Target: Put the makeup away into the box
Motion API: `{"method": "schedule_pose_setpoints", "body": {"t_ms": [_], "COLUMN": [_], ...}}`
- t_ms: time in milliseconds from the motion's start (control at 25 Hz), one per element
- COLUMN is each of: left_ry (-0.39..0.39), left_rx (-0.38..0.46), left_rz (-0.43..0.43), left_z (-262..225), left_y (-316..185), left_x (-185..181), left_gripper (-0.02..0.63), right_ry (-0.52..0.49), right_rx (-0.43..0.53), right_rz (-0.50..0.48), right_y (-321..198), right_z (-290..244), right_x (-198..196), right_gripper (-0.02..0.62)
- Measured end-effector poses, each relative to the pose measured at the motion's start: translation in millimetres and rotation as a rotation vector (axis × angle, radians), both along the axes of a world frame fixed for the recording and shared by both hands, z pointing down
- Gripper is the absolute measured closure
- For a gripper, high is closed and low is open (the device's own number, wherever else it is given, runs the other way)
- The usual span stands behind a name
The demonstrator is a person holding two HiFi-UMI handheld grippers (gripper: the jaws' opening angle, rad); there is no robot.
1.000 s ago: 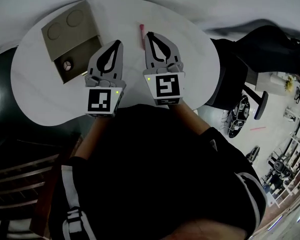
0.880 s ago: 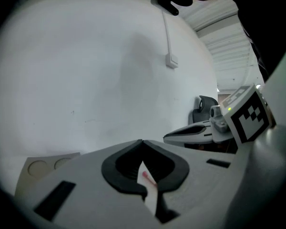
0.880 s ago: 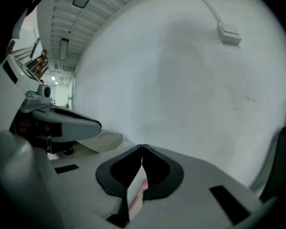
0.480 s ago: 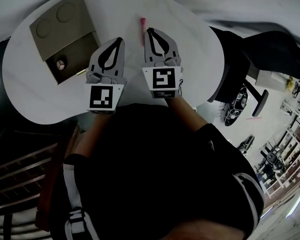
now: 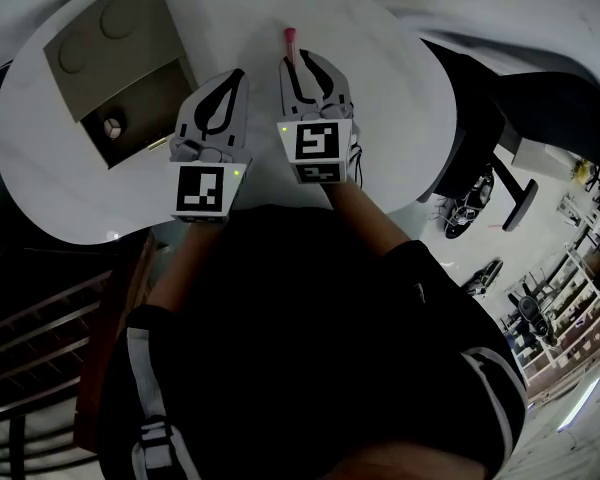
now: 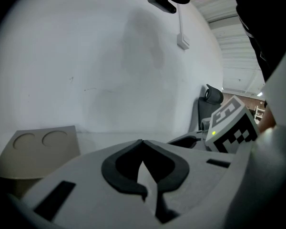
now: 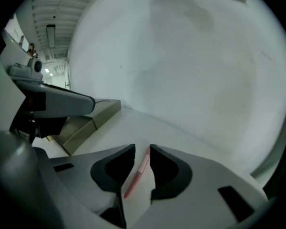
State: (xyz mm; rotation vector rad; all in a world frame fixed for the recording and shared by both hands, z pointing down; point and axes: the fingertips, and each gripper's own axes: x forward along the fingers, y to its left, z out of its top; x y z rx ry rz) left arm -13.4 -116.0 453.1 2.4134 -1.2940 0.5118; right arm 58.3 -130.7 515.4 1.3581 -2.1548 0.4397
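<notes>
Straddling slim pink stick (image 7: 136, 178), right gripper (image 5: 302, 59) fingers just opened, not gripping; left gripper (image 6: 142, 142) fingers clenched.

Slim pink makeup stick (image 7: 138, 172) lies flat, apart from open tan box (image 5: 150, 33).

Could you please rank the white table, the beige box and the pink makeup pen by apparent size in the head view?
1. white table, the largest
2. beige box
3. pink makeup pen, the smallest, and only partly visible
</notes>
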Motion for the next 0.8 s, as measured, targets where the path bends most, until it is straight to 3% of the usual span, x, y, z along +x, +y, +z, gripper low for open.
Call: {"method": "schedule_pose_setpoints", "body": {"t_ms": [160,480,680,800], "left_ry": [0.000,-0.013,-0.011,-0.011], "left_rx": [-0.012,-0.015,-0.004,0.013], "left_rz": [-0.008,-0.013,-0.013,-0.018], "left_z": [5,5,1,-5], "left_y": [-2,-3,1,5], "left_x": [-3,-7,-8,-11], "left_gripper": [0.599,0.599,0.600,0.599], "right_ry": [0.004,0.046,0.068,0.039], "right_rx": [-0.077,-0.157,-0.151,-0.163], "right_rz": [-0.011,0.015,0.044,0.071], "right_y": [2,3,1,0], "right_z": [24,48,50,48], "right_x": [-2,3,7,8], "right_gripper": [0.433,0.426,0.517,0.529]}}
